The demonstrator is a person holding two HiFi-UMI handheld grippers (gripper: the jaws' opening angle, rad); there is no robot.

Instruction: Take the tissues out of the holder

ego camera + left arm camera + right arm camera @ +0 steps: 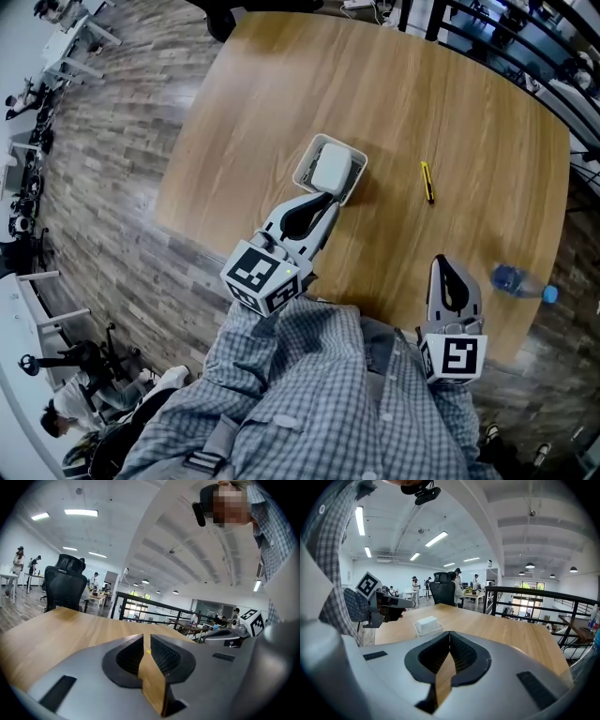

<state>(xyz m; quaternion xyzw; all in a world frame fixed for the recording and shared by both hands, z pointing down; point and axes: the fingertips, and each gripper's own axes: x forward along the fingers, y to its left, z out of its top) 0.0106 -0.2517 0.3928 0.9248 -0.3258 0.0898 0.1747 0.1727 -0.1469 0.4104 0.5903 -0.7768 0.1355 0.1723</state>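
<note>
A white holder [303,169] stands near the middle of the wooden table [394,94], with a white pack of tissues [332,169] lying in it. My left gripper [325,198] points at the holder's near side, its tip just short of the rim, jaws shut with nothing between them [146,645]. My right gripper [443,262] hovers by the table's near edge, well to the right of the holder, also shut and empty [450,640]. In the right gripper view the holder [429,631] and tissues [425,621] sit ahead, with the left gripper [396,603] beside them.
A yellow pen [427,181] lies right of the holder. A blue-capped plastic bottle [521,282] lies at the table's right edge. A black office chair [65,588] stands at the far end. A railing [534,604] runs beyond the table.
</note>
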